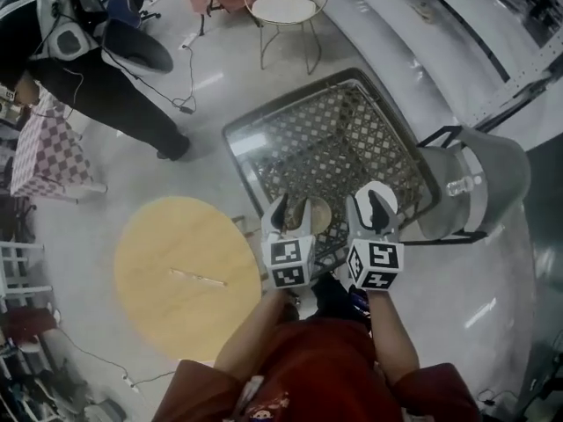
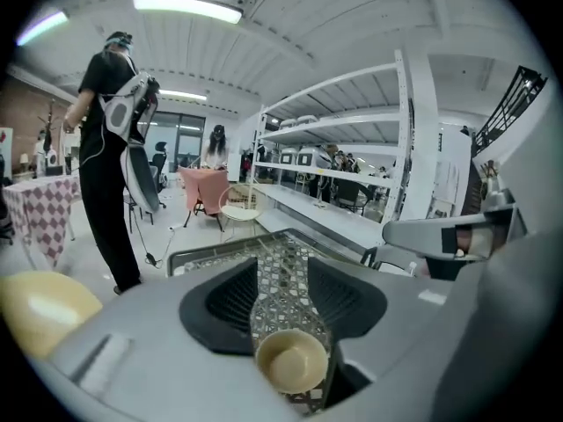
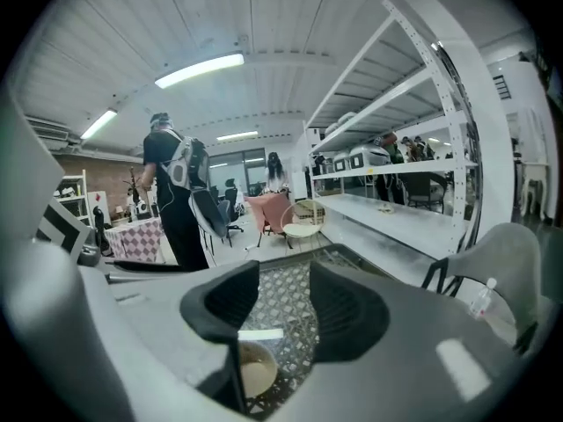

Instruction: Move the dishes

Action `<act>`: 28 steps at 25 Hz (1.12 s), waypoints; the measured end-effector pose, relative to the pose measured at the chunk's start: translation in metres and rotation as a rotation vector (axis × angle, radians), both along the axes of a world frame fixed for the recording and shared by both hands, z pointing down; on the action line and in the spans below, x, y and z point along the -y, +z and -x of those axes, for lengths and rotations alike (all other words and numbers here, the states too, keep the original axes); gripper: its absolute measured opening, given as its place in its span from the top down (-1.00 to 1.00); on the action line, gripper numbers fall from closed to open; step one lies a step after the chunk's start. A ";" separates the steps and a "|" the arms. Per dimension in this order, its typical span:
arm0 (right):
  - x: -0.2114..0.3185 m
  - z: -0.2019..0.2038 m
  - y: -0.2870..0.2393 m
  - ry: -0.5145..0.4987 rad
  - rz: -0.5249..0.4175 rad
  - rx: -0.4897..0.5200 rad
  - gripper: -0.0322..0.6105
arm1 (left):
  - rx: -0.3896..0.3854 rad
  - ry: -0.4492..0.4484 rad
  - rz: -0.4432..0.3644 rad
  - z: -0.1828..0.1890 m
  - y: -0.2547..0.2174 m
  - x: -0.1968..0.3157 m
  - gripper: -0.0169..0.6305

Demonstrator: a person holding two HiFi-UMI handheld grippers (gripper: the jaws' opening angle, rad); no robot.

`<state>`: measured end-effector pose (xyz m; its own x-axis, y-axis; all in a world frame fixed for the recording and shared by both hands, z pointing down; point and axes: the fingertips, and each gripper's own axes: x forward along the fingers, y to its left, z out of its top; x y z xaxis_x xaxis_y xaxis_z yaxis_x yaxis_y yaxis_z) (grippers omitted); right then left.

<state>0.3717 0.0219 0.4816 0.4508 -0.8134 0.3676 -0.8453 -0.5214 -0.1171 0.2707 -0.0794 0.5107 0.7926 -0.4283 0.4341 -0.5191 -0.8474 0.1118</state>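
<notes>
A small beige bowl [image 1: 317, 214] sits on the near edge of a metal lattice table [image 1: 325, 139]. In the head view my left gripper [image 1: 289, 212] hovers just left of the bowl and my right gripper [image 1: 376, 204] just right of it. The left gripper view shows its jaws [image 2: 283, 280] open, with the bowl [image 2: 290, 361] low in the gap beneath them, untouched. My right gripper [image 3: 284, 293] is open too, and the bowl [image 3: 252, 373] lies low and left of its jaws.
A round yellow table [image 1: 185, 275] stands to the left. A grey chair [image 1: 479, 178] with a plastic bottle [image 1: 464, 185] is at the right. A person in black [image 1: 97, 69] stands far left, near a white wire chair [image 1: 283, 11]. White shelving [image 2: 352, 165] runs along the right.
</notes>
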 end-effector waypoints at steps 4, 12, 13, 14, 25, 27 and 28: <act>0.029 0.029 -0.022 -0.080 -0.041 -0.032 0.37 | -0.019 -0.091 -0.060 0.047 -0.021 0.023 0.36; 0.092 0.119 -0.045 -0.320 -0.088 -0.054 0.37 | -0.057 -0.314 -0.116 0.147 -0.050 0.058 0.36; 0.099 0.134 -0.047 -0.354 -0.090 -0.056 0.37 | -0.059 -0.343 -0.123 0.162 -0.053 0.062 0.36; 0.107 0.148 -0.048 -0.387 -0.091 -0.057 0.38 | -0.061 -0.370 -0.130 0.177 -0.055 0.066 0.36; 0.158 0.292 -0.063 -0.710 -0.121 -0.080 0.38 | -0.065 -0.649 -0.261 0.330 -0.088 0.074 0.37; 0.162 0.318 -0.065 -0.761 -0.125 -0.080 0.37 | -0.059 -0.690 -0.291 0.357 -0.093 0.072 0.37; 0.164 0.330 -0.066 -0.786 -0.127 -0.079 0.37 | -0.057 -0.711 -0.309 0.370 -0.097 0.071 0.37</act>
